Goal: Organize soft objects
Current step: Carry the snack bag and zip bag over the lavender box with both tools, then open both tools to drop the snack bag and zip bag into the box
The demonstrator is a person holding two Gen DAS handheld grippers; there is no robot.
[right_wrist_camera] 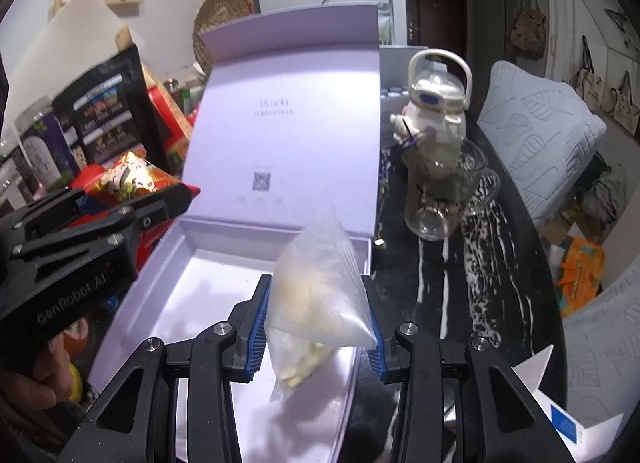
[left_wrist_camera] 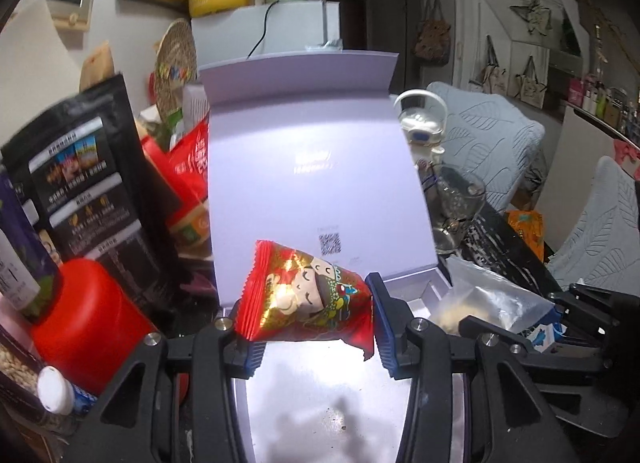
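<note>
Between the left gripper's (left_wrist_camera: 308,319) blue ribbed pads: one crinkled red foil snack packet (left_wrist_camera: 308,299), glossy, clamped, held over the lavender box (left_wrist_camera: 320,403), a smooth rigid tray with its hinged lid upright ahead. Between the right gripper's (right_wrist_camera: 316,323) pads: one soft clear plastic bag (right_wrist_camera: 320,295) of pale lumps, gripped above the same tray.

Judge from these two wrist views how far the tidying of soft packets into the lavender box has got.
Done: the lavender box stands open, lid up, but nothing lies in the part of its tray that shows. In hand: the left gripper clamps a red snack packet over the tray; the right gripper clamps a clear bag of pale pieces above it. Left: setting both down and releasing.
</note>
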